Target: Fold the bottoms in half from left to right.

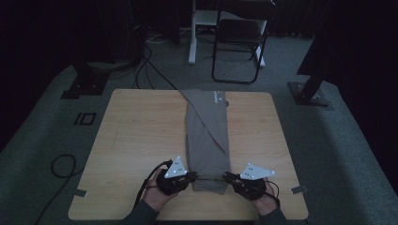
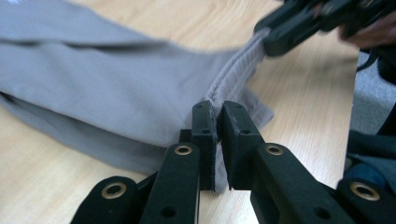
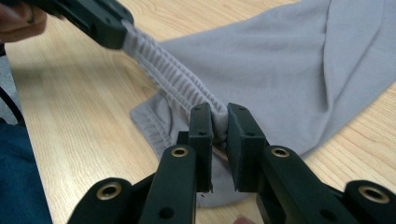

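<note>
A folded grey garment [image 1: 208, 140] with a ribbed hem lies lengthwise down the middle of a light wooden table [image 1: 141, 140], reaching from the table's far edge almost to the near edge, with one sleeve folded diagonally across its upper part and small white lettering near its far end. At the garment's near end, the ribbed hem [image 2: 236, 74] is lifted off the table and stretched taut between two hand-held grippers. The left gripper [image 1: 190, 176] sits at the garment's near left corner; in the left gripper view its two black jaws are nearly closed, pinching the ribbed hem between them [image 2: 217, 121]. The right gripper [image 1: 228, 177] sits at the garment's near right corner; in the right gripper view its jaws are likewise nearly closed, clamping a bunched bit of the same hem [image 3: 219, 121]. Each gripper carries a grey three-cornered plate and is held by a hand coming from the near edge of the table. Beyond the table's far edge, past the garment, a black folding chair [image 1: 241, 40] stands on the dim grey floor [image 1: 42, 131], and cables trail to the garment's far left.
</note>
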`<state>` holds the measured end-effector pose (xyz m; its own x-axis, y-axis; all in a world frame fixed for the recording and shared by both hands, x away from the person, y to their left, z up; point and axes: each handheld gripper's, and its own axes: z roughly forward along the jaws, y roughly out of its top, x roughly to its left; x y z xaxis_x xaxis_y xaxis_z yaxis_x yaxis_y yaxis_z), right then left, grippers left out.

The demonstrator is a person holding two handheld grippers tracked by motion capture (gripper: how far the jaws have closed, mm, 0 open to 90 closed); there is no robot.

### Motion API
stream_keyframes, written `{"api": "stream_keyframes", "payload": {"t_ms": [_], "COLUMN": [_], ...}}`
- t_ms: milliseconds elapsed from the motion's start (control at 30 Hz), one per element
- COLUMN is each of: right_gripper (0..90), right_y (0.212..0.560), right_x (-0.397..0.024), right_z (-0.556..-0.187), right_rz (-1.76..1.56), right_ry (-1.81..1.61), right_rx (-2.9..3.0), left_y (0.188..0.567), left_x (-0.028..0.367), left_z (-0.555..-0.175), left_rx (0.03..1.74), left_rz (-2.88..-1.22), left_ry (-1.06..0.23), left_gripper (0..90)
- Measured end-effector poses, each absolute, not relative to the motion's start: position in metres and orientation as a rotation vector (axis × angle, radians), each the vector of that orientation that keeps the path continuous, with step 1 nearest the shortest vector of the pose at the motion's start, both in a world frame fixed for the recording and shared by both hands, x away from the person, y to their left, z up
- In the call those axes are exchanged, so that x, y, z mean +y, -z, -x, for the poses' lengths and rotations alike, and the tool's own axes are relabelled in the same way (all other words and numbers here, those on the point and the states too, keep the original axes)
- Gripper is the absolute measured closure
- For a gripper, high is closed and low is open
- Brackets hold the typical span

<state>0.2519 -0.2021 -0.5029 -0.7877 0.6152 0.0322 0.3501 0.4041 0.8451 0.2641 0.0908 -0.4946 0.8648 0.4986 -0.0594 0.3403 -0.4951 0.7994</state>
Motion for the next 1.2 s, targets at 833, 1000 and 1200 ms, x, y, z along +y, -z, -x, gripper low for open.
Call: {"api": "stream_keyframes", "payload": {"t_ms": [833,1000,1200], "right_gripper": [56.0,52.8,45.5], "right_y": [0.523,0.53,0.541], "right_x": [-0.197,-0.187,-0.171], "right_z": [-0.321,-0.346,-0.384], "right_rz": [-1.003,-1.039,-1.099], "right_ry": [-1.181,-1.09,-0.985], "right_rx": [2.33,2.286,2.26], "left_y": [0.528,0.535,0.543], "left_x": [0.105,0.099,0.093], "left_z": [-0.346,-0.377,-0.411], "left_rx": [0.948,1.066,1.195], "left_rz": [-2.054,-2.036,-2.014], "left_ry": [-0.351,-0.406,-0.46], "left_gripper": [62.4,58.5,55.6]}}
